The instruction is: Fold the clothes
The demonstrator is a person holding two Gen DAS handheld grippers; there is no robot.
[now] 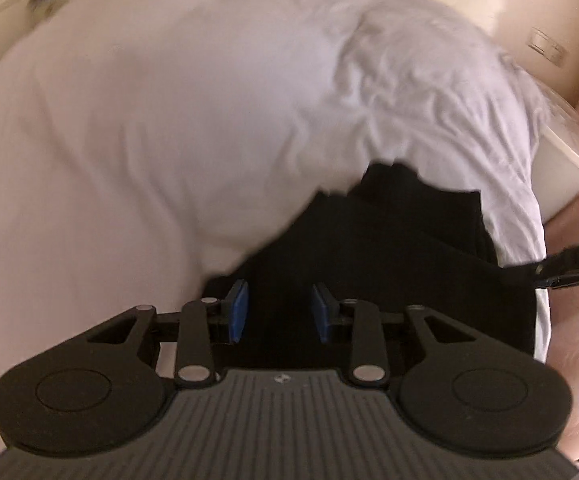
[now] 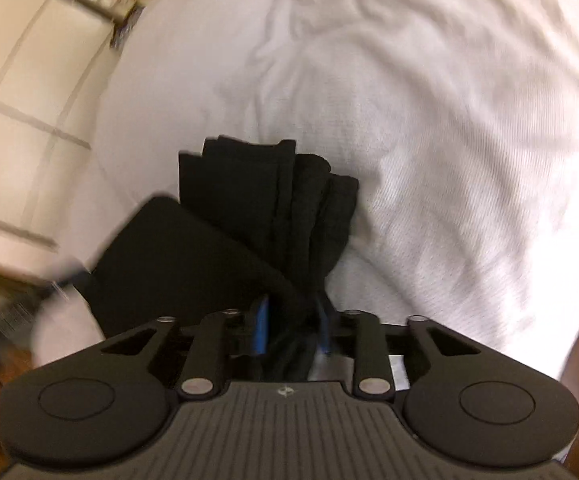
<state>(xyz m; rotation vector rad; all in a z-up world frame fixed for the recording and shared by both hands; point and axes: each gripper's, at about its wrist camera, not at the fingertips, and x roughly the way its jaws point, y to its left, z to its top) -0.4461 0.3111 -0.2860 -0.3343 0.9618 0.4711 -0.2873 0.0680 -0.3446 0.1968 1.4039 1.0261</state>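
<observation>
While the black garment [image 2: 249,216] lies bunched on the white bed sheet [image 2: 429,120], the right claw [image 2: 291,328] has a gathered wad of it between its blue pads and appears to grip it. The left claw [image 1: 279,312] stands narrowly parted over dark cloth, pressing nothing visible. Judging from this, the fold would go best with the cloth drawn taut, both edges level, then laid flat.

Looks like a bedroom at home: wrinkled white bedsheet [image 2: 429,120] spread ahead of the tool, cream tiled floor [image 2: 21,92] off to its left, w/ clutter beyond.
</observation>
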